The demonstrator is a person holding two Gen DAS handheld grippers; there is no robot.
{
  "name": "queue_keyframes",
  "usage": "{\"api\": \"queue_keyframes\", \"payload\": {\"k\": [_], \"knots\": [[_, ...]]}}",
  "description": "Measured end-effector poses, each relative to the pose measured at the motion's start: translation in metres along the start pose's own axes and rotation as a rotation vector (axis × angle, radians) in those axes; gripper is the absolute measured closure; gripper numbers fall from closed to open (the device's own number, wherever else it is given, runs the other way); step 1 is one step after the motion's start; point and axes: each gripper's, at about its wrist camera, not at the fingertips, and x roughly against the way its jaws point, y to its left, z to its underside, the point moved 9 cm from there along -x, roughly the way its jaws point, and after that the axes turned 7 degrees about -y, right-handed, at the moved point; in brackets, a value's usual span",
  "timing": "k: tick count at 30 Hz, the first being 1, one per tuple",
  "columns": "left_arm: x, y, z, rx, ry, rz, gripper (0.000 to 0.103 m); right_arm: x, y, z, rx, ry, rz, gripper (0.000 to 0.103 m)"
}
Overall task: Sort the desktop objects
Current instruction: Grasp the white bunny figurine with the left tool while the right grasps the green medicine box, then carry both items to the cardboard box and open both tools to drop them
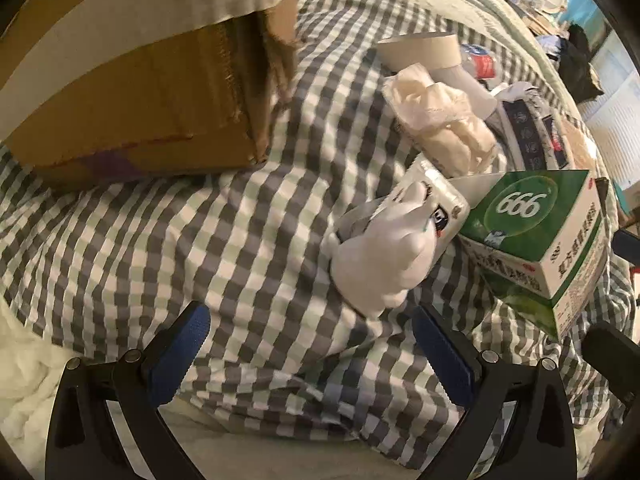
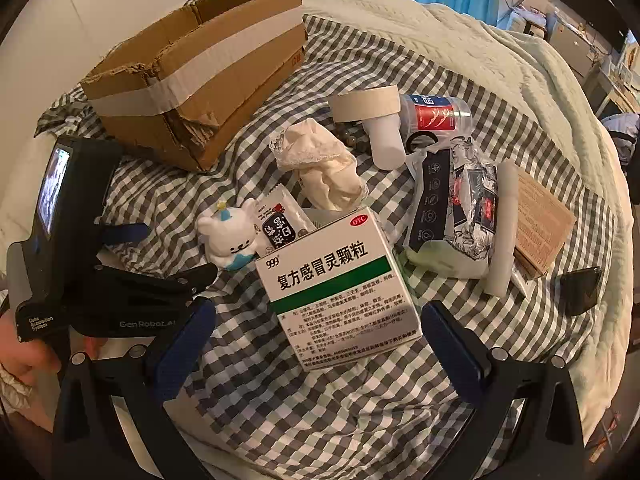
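A green and white 999 medicine box [image 2: 340, 284] [image 1: 536, 236] lies on the checked cloth [image 2: 320, 400], just ahead of my open, empty right gripper [image 2: 318, 344]. A small white bear figure [image 2: 230, 240] [image 1: 384, 256] lies left of the box, beside a small snack packet [image 2: 280, 220]. My left gripper [image 1: 312, 354] is open and empty, with the bear just ahead of its right finger. The left gripper also shows in the right wrist view [image 2: 140, 252], next to the bear. An open cardboard box [image 2: 200, 80] [image 1: 132, 92] stands at the back left.
Behind lie a crumpled tissue pack [image 2: 324, 168], a cardboard ring [image 2: 366, 104], a white tube [image 2: 386, 144], a plastic bottle [image 2: 436, 114], a wipes pack [image 2: 452, 208], a white stick [image 2: 500, 228], a brown card [image 2: 540, 220] and a dark wallet-like object [image 2: 580, 290]. A pale blanket [image 2: 500, 60] edges the cloth.
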Motion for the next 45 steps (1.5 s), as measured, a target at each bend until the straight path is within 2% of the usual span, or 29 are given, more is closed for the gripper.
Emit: {"api": "queue_keyframes", "payload": {"k": [3, 5, 9, 10, 11, 14, 15, 17, 18, 19, 21, 22, 25, 29, 31, 32, 33, 34, 35, 36, 38, 40, 42, 43, 45], "knots": [[-0.002, -0.003, -0.002, -0.081, -0.022, 0.017, 0.000, -0.010, -0.003, 0.002, -0.007, 0.025, 0.006, 0.000], [-0.004, -0.006, -0.001, -0.204, -0.031, 0.066, 0.000, -0.017, -0.004, 0.004, -0.003, 0.040, 0.017, 0.000], [-0.014, -0.005, 0.003, -0.242, -0.033, 0.087, 0.000, -0.033, -0.010, 0.009, 0.027, 0.073, 0.072, 0.000], [-0.015, -0.007, 0.004, -0.287, -0.031, 0.127, 0.000, -0.037, -0.013, 0.011, 0.015, 0.082, 0.073, 0.000], [-0.015, -0.008, 0.005, -0.284, -0.030, 0.146, 0.000, -0.039, -0.015, 0.012, 0.004, 0.093, 0.067, 0.005], [-0.017, -0.012, 0.007, -0.323, -0.011, 0.214, 0.000, -0.047, -0.023, 0.016, -0.010, 0.136, 0.067, 0.006], [-0.016, -0.014, 0.008, -0.373, -0.005, 0.260, 0.002, -0.049, -0.026, 0.018, -0.016, 0.152, 0.068, 0.006], [-0.015, -0.014, 0.008, -0.400, -0.002, 0.301, 0.009, -0.051, -0.029, 0.020, -0.033, 0.165, 0.066, 0.007], [-0.015, -0.015, 0.009, -0.447, 0.003, 0.327, 0.017, -0.052, -0.031, 0.021, -0.040, 0.174, 0.068, 0.010], [-0.013, -0.016, 0.012, -0.512, 0.008, 0.353, 0.029, -0.049, -0.036, 0.024, -0.285, 0.201, 0.181, 0.010], [-0.013, -0.011, 0.014, -0.545, 0.008, 0.359, 0.042, -0.048, -0.038, 0.023, -0.300, 0.206, 0.178, 0.012], [-0.011, -0.009, 0.015, -0.556, 0.011, 0.372, 0.045, -0.047, -0.040, 0.022, -0.306, 0.206, 0.179, 0.012], [-0.004, 0.002, 0.016, -0.571, 0.023, 0.395, 0.046, -0.039, -0.045, 0.015, -0.323, 0.190, 0.187, 0.013], [0.007, 0.022, 0.008, -0.536, 0.072, 0.429, 0.046, -0.021, -0.049, 0.002, -0.363, 0.160, 0.170, 0.013], [0.015, 0.028, 0.007, -0.611, 0.114, 0.442, 0.046, -0.008, -0.048, -0.009, -0.372, 0.132, 0.162, 0.013], [0.020, 0.019, 0.009, -0.628, 0.136, 0.416, 0.046, -0.006, -0.045, -0.015, -0.370, 0.123, 0.167, 0.013], [0.028, 0.001, 0.011, -0.627, 0.149, 0.409, 0.046, 0.001, -0.049, -0.020, -0.416, 0.129, 0.217, 0.013], [0.036, 0.013, 0.007, -0.617, 0.158, 0.419, 0.046, 0.008, -0.046, -0.027, -0.415, 0.114, 0.222, 0.013], [0.043, 0.017, 0.005, -0.651, 0.170, 0.451, 0.046, 0.011, -0.046, -0.034, -0.416, 0.104, 0.227, 0.013], [0.052, 0.022, 0.005, -0.739, 0.189, 0.510, 0.046, 0.020, -0.041, -0.038, -0.418, 0.091, 0.237, 0.013], [0.073, 0.016, -0.009, -0.718, 0.173, 0.529, 0.046, 0.038, -0.038, -0.051, -0.416, 0.073, 0.253, 0.013], [0.094, -0.013, -0.014, -0.711, 0.144, 0.542, 0.046, 0.052, -0.031, -0.070, -0.404, 0.060, 0.257, 0.013], [0.119, -0.022, -0.020, -0.711, 0.102, 0.567, 0.046, 0.077, -0.024, -0.087, -0.386, 0.037, 0.269, 0.013], [0.127, -0.040, -0.037, -0.721, 0.076, 0.573, 0.046, 0.086, -0.021, -0.097, -0.375, 0.021, 0.271, 0.013], [0.146, -0.045, -0.055, -0.727, 0.032, 0.583, 0.046, 0.106, -0.017, -0.120, -0.357, -0.020, 0.283, 0.013]]}}
